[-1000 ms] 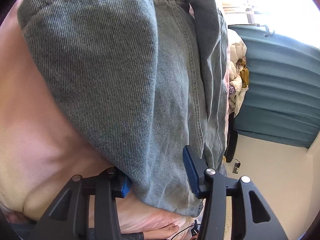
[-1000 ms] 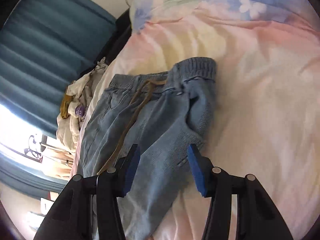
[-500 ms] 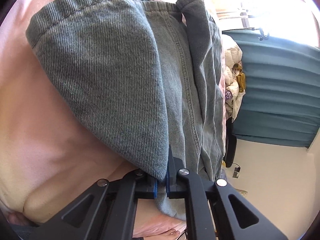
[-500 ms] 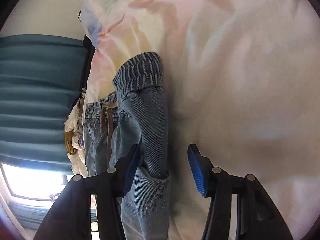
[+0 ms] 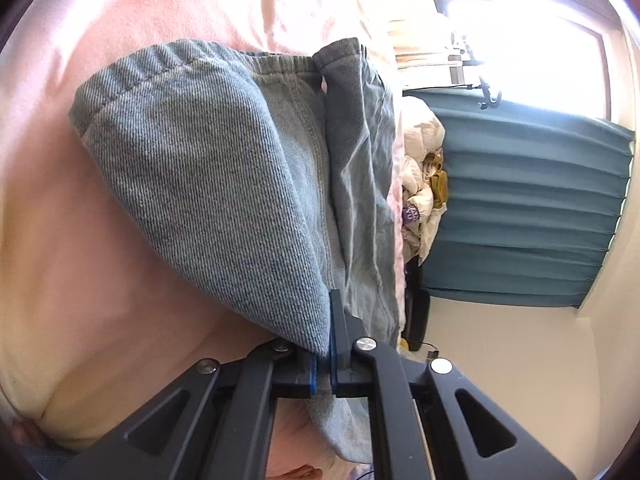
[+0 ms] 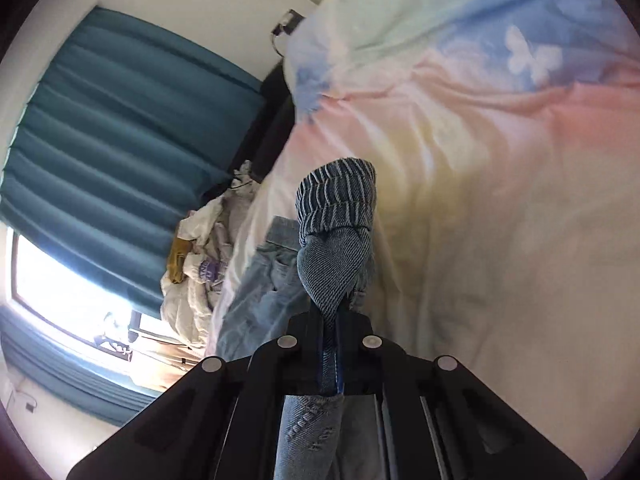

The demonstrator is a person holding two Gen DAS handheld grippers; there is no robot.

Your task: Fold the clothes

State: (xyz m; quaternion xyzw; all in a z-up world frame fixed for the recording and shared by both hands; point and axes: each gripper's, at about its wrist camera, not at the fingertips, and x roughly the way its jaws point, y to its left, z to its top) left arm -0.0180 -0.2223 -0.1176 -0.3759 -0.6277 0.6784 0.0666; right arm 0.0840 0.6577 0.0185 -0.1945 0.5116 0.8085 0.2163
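jeans: faded blue denim jeans with a ribbed elastic waistband [image 5: 224, 184] lie on my pastel pink-yellow-blue bedsheet [image 5: 80, 260], near the bed edge by the curtain; two parts are lifted off the sheet.
left gripper [image 5: 323, 354]: black tongs with blue pads pinched tight on a corner of a denim fold.
right gripper [image 6: 330, 354]: tongs pressed together on the denim just below the waistband [image 6: 338, 196], which stands bunched above the tips.
hidden: pad faces buried in cloth in both views; the jeans' lower part is cut off behind each rig. I can't make out which leg the left side holds.
changed: 1 s ago both tongs stood wide; the left clamped by 0.5 s ago, the right was open beside the waistband then and now grips it.
surroundings: teal pleated curtain [image 6: 120, 128], rumpled white laundry pile [image 6: 200, 264] beside the bed, bright window [image 5: 528, 40] blown out.
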